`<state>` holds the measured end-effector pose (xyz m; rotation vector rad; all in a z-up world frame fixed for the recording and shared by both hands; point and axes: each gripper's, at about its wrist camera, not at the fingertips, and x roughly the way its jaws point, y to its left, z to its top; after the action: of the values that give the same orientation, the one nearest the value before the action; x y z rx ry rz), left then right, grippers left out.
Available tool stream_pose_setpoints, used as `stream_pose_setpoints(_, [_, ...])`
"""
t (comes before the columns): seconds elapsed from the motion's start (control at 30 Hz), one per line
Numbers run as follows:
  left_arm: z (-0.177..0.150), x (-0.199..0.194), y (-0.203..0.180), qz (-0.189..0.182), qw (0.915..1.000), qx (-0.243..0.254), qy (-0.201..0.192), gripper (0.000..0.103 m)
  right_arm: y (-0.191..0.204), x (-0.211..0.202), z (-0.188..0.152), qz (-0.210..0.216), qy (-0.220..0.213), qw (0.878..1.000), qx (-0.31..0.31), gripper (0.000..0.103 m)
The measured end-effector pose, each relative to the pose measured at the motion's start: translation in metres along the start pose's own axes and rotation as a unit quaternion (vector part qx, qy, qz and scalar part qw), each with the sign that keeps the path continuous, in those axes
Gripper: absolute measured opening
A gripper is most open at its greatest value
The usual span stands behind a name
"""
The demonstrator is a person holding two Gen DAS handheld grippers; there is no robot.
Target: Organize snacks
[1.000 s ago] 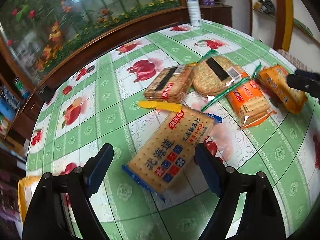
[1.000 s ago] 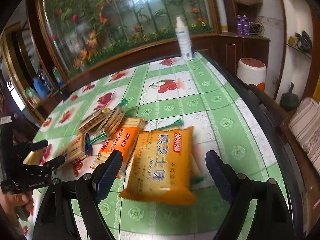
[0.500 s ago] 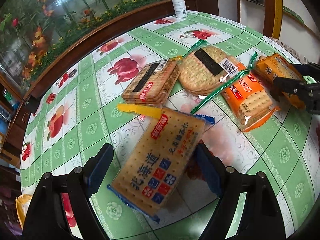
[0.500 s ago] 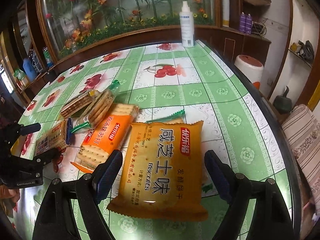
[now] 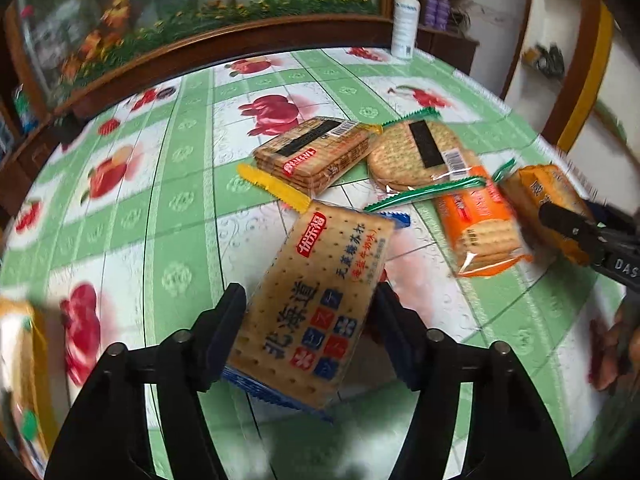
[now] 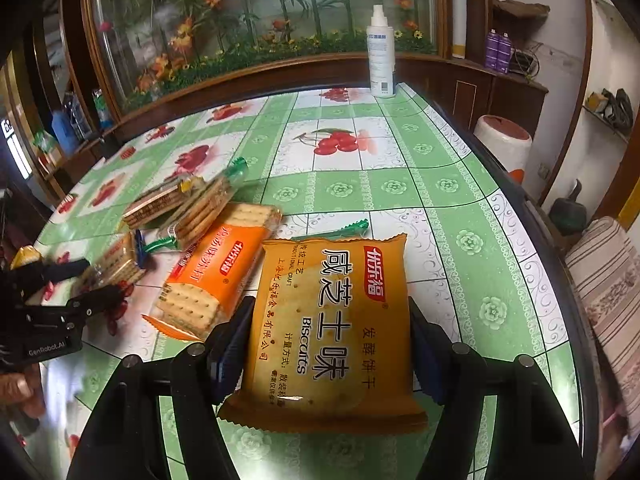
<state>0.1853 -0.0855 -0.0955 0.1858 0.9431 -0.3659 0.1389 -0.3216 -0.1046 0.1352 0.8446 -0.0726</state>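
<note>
Mostly the green-and-white tablecloth (image 6: 472, 216) filled both views, its near edge cut off behind the grippers. On it, the yellow biscuit bag (image 6: 332, 328) lay between the jaws of the right gripper (image 6: 328, 352), which had just been closing and now touched both sides of it. Only the left wrist view showed the blue-edged cracker pack (image 5: 320, 300) clearly; the left gripper (image 5: 310, 332) had just been closing too, and its pads pressed on this pack. Left of the yellow bag lay the orange cracker pack (image 6: 216, 276), partly under a green-edged round pack (image 5: 420, 156). Behind the yellow bag, a white spray bottle (image 6: 381, 52) stood at the table's far edge.
</note>
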Motion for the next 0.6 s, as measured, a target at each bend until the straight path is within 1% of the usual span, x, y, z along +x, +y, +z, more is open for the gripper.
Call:
stream_pose_setpoints(0.13, [-0.01, -0.01, 0.01, -0.002, 0.9992, -0.037, -0.015, 0.061, -0.004, -0.013, 0.0, 0.01, -0.022, 1.0, 0.011, 0.072])
stream_pose_setpoints(0.27, [-0.019, -0.024, 0.019, -0.004, 0.9971, -0.068, -0.034, 0.061, -0.003, -0.028, -0.002, 0.046, -0.048, 0.998, 0.023, 0.072])
stream_pose_setpoints(0.37, [-0.026, -0.036, 0.025, -0.008, 0.9951, -0.085, -0.05, 0.06, 0.006, -0.04, -0.002, 0.082, -0.069, 0.994, 0.021, 0.071])
stream_pose_setpoints(0.47, [-0.033, -0.047, 0.031, -0.015, 0.9932, -0.097, -0.063, 0.06, 0.017, -0.048, -0.003, 0.1, -0.082, 0.992, 0.013, 0.071])
stream_pose_setpoints(0.53, [-0.038, -0.057, 0.036, -0.018, 0.991, -0.109, -0.075, 0.06, 0.024, -0.051, -0.005, 0.117, -0.084, 0.99, 0.011, 0.071])
stream_pose_setpoints(0.6, [-0.045, -0.067, 0.041, -0.018, 0.9885, -0.122, -0.088, 0.06, 0.033, -0.054, -0.007, 0.124, -0.087, 0.988, 0.006, 0.071])
